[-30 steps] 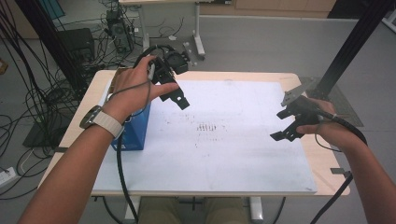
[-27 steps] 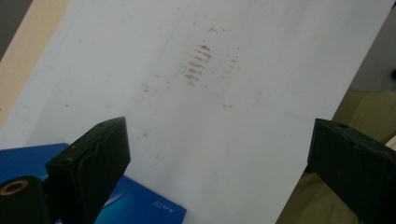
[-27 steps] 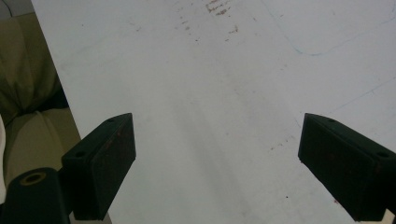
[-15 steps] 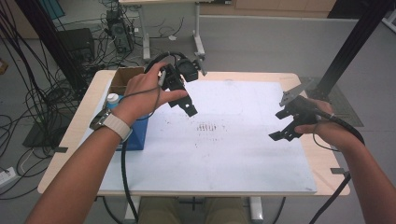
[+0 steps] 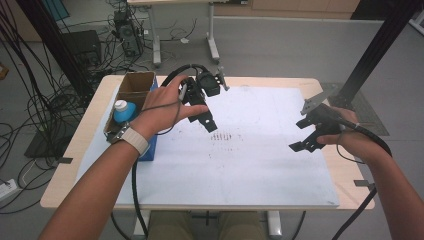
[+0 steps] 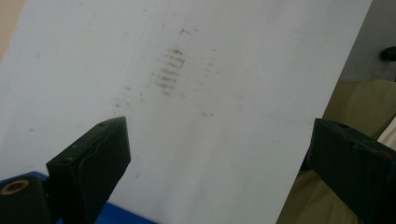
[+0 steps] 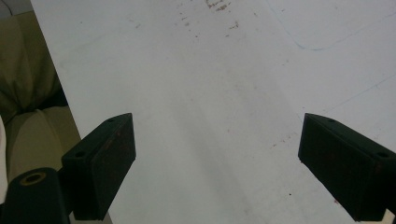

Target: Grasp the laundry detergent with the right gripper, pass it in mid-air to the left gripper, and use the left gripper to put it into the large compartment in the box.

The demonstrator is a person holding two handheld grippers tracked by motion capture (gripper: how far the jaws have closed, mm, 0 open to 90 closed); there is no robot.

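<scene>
High view: my left tool (image 5: 209,125) has swung away from the blue box (image 5: 145,145) at the bench's left edge and now hangs over the white sheet (image 5: 250,170), jaws wide apart and empty, just beside the smudged marks (image 5: 227,137). The bottle with the white cap (image 5: 120,106) stands in that box beside a cardboard carton (image 5: 136,82), now behind my wrist. My right tool (image 5: 305,142) has kept still, jaws spread, holding nothing. I judge nothing is picked yet; the bottle remains untouched.
</scene>
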